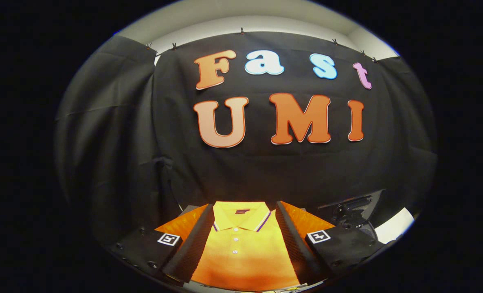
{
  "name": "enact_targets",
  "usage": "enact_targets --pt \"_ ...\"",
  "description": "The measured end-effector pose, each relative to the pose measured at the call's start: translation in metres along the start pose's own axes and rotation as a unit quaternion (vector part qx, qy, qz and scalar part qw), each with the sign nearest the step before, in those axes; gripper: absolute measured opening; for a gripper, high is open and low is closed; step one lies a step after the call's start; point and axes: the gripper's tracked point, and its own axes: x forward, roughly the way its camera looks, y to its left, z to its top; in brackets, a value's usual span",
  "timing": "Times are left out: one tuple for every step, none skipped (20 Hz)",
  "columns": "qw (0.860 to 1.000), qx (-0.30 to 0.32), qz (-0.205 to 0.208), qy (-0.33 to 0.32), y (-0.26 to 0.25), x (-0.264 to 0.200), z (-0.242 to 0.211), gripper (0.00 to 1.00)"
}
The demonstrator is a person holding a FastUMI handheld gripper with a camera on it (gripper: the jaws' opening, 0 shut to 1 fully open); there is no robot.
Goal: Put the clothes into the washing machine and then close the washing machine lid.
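Note:
A yellow polo shirt [241, 244] with a striped collar and several white buttons lies flat below me, collar pointing toward the booth wall. My gripper [244, 209] stands open above it, one finger over each side of the shirt's chest, the collar showing in the gap between them. Neither finger presses on the cloth. A dark machine part [353, 211], possibly the washing machine, sits just beyond the right finger; I cannot tell its lid state.
The black cloth wall [266, 171] hangs close behind the shirt. A white surface [396, 228] shows to the right of the dark machine part.

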Motion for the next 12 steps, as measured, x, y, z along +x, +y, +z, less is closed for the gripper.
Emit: enact_targets --pt "1.000 0.004 0.001 0.018 0.004 0.010 -0.011 0.97" --pt "0.999 0.011 0.001 0.031 0.006 0.020 -0.022 0.97" --pt "0.999 0.012 -0.003 0.047 0.006 0.028 -0.032 0.97" --pt "0.998 0.011 -0.007 0.062 0.005 0.034 -0.039 0.97" --pt "0.997 0.010 -0.010 0.077 0.006 0.041 -0.049 0.98" --pt "0.995 0.010 -0.014 0.094 0.006 0.048 -0.060 0.97" --pt "0.994 0.012 -0.014 0.108 0.009 0.054 -0.069 0.97" --pt "0.992 0.008 -0.017 0.126 0.009 0.059 -0.079 0.97" --pt "0.990 0.007 -0.019 0.139 0.010 0.064 -0.087 0.97" --pt "0.988 0.007 -0.022 0.153 0.010 0.067 -0.094 0.97" --pt "0.986 0.007 -0.022 0.164 0.011 0.069 -0.101 0.97" --pt "0.984 0.007 -0.027 0.176 0.010 0.071 -0.108 0.97"
